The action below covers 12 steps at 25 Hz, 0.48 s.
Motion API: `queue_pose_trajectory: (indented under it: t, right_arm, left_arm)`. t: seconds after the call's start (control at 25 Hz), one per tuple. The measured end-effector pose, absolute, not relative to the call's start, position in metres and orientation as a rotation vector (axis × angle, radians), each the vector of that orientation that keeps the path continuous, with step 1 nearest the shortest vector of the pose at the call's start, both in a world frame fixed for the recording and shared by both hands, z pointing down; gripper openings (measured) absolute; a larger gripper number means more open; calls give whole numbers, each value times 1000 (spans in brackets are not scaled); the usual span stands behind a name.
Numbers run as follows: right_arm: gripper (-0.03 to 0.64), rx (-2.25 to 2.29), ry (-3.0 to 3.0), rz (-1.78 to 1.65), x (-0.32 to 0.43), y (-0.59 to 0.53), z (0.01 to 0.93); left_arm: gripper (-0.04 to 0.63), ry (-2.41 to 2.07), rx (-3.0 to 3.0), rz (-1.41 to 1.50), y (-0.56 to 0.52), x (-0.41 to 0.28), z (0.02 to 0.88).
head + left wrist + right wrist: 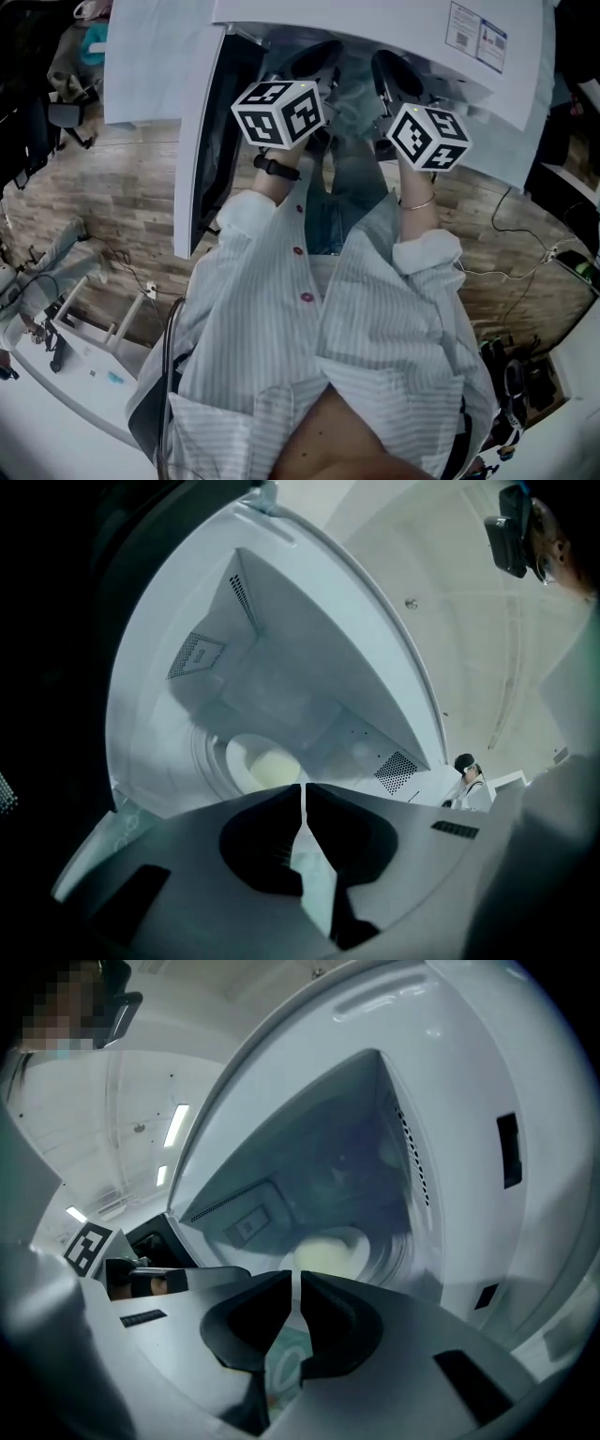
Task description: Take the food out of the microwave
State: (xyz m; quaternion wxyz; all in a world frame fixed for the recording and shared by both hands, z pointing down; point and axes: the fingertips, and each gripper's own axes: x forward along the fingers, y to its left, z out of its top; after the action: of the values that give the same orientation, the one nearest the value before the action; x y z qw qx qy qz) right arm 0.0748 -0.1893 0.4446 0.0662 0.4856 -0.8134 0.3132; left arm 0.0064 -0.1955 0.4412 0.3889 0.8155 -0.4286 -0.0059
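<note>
— Food point(275, 767) is found where?
— On a white plate point(236, 758) inside the open microwave point(187, 724), untouched.
— And the tongs?
— Left tongs point(303, 791) and right tongs point(296, 1281) are held shut and empty, aimed into the cavity, likely so the plate can be flanked once they are opened.

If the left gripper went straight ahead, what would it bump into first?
Probably the white plate with the pale food inside the open microwave. The left gripper, jaws shut, points right at it; how far off is hard to tell.
</note>
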Motion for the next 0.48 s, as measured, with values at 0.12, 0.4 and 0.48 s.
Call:
queue_pose_trajectory:
  t: [0.12, 0.4, 0.48]
  right_arm:
    - [35, 1490, -2441, 972, 75, -191, 450]
    - [38, 1530, -2416, 1027, 78, -195, 460]
    - [47, 1523, -2416, 1060, 76, -196, 462]
  left_arm:
    - [9, -1069, 2018, -58, -197, 6, 448]
    - [34, -1037, 1937, -129, -201, 7, 456]
    - [52, -1028, 1916, -142, -203, 7, 458]
